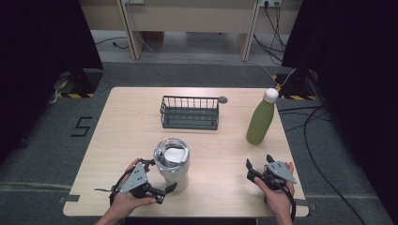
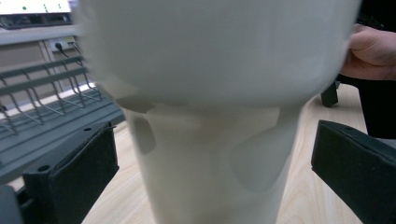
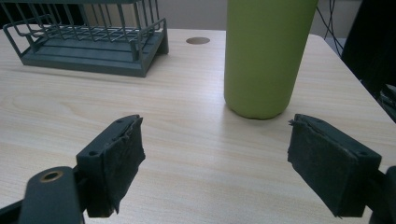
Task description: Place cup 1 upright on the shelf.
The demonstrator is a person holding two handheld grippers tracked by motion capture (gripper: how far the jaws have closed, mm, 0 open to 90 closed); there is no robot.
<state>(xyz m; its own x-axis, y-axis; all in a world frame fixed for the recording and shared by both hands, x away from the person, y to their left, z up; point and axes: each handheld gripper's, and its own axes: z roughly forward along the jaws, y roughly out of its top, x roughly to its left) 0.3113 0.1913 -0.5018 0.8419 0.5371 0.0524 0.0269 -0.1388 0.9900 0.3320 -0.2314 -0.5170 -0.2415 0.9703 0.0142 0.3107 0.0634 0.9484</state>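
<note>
Standing upright at the table's [image 1: 117, 117] near edge, the tumbler [image 1: 172, 164] sits between the left gripper's [image 1: 162, 190] spread jaws, untouched; right gripper [image 1: 258, 166], also spread, rests well apart.

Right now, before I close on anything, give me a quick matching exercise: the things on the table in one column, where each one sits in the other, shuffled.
Things:
1. tumbler
2. bottle
3. wire basket
4. right gripper

Places:
A. far middle of the table
B. between the jaws of the left gripper
C. near right edge, open, nothing between its jaws
D. upright at the right, ahead of the right gripper

Pairs: 1-B, 2-D, 3-A, 4-C
</note>
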